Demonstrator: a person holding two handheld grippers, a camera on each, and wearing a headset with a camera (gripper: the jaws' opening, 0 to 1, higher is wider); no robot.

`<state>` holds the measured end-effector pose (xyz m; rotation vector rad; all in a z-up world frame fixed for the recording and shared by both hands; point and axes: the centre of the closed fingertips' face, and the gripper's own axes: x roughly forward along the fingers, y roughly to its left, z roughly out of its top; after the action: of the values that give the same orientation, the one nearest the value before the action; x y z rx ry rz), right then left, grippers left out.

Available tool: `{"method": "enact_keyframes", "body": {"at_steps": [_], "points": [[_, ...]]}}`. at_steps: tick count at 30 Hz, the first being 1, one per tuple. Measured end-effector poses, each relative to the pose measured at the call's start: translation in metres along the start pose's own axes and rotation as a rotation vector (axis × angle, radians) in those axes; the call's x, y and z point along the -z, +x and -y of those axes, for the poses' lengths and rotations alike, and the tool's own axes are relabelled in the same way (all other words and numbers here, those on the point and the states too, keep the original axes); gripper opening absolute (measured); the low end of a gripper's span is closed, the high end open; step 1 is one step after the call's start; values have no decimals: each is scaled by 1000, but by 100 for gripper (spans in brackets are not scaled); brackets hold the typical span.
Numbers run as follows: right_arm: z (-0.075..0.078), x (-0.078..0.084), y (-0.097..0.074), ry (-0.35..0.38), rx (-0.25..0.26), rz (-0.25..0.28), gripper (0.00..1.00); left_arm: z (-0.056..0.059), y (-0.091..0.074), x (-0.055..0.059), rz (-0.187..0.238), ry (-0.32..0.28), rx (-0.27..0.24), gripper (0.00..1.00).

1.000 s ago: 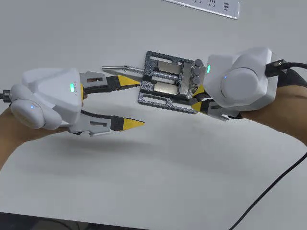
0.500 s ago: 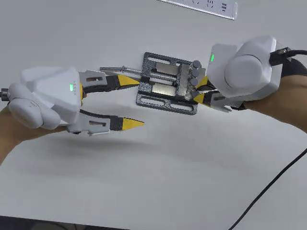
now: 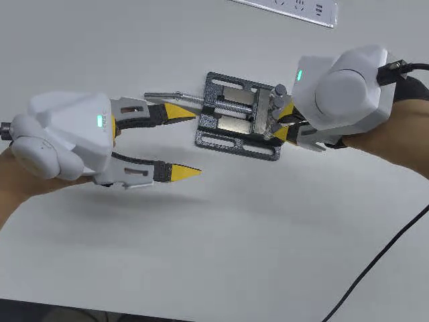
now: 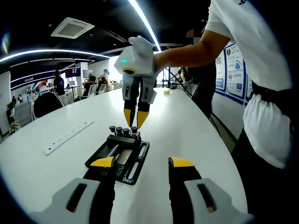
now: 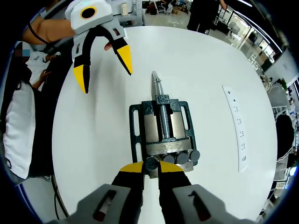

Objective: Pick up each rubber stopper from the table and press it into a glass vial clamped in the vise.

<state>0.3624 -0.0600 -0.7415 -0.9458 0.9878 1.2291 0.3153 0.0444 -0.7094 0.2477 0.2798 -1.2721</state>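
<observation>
Nearest me: right claw looks clenched on the end stopper, w/ the tips pinching it from both sides. That stopper sits on top of the end one of 4 vials, clamped in a row at the vise end closest to this claw. The glass is mostly hidden under the caps, so idk how deep it's seated.

What could go wrong imo: if I push down off-centre the stopper cocks in the mouth, or the glass takes side load and cracks. The tips are also right next to the 2nd cap, so a sloppy release prob knocks it.

The stopper stands upright, long axis vertical, flat top up and plug end down.

Further out, the vise's long axis follows the screw, pointing away from the right claw, and the vial row runs across it. Nothing looks to be pinning the vise to the table, so a hard sideways shove could slide it.

Left claw is released, wide open, just beside the screw end, touching nothing afaict, so it's no brace.

Strip is farthest out, well apart.
</observation>
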Motion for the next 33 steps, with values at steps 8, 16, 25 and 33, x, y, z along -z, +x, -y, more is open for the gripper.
{"method": "enact_keyframes", "body": {"at_steps": [8,16,25,33], "points": [[1,2,2,4,1,-9,10,-1,-2,1,1,-3,-3,43],[3,2,3,12,1,-4,10,0,-2,3,1,-4,-1,43],[2,2,4,18,-5,0,10,-1,-2,4,1,-7,-4,43],[2,0,4,24,-2,10,10,-1,-1,4,1,-9,-4,43]]}}
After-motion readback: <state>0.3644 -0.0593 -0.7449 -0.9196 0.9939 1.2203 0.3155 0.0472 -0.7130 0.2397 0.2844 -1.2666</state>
